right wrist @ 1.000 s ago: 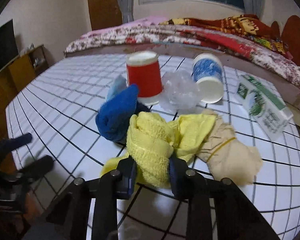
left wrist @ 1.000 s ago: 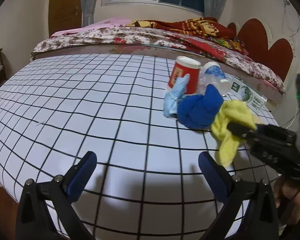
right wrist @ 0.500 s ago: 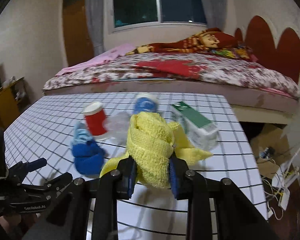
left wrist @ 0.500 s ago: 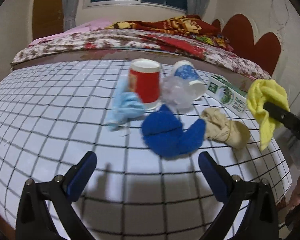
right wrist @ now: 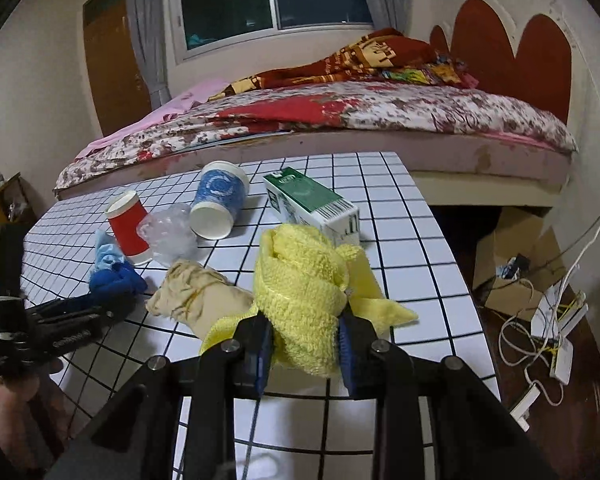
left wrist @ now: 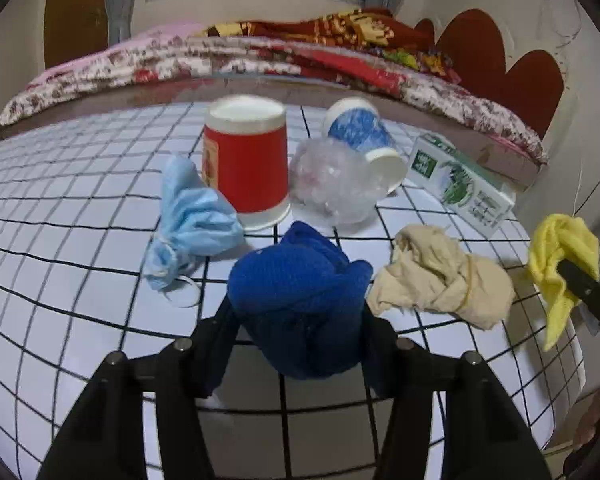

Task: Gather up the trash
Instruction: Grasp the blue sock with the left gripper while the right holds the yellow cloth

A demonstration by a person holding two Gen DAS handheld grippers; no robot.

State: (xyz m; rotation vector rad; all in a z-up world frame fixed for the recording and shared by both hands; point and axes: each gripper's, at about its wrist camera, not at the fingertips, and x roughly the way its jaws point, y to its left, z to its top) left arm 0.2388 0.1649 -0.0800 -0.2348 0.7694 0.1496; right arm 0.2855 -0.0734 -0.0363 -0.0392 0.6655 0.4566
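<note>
Between left tool (left wrist: 296,328) fingers, blue cloth (left wrist: 300,300), fingertips hidden

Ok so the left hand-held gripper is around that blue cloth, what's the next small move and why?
Probably lift the left hand-held gripper straight up. Its fingers already sit against both sides of the blue cloth, which lies on the checked table. The right hand-held gripper holds the yellow cloth raised.
</note>
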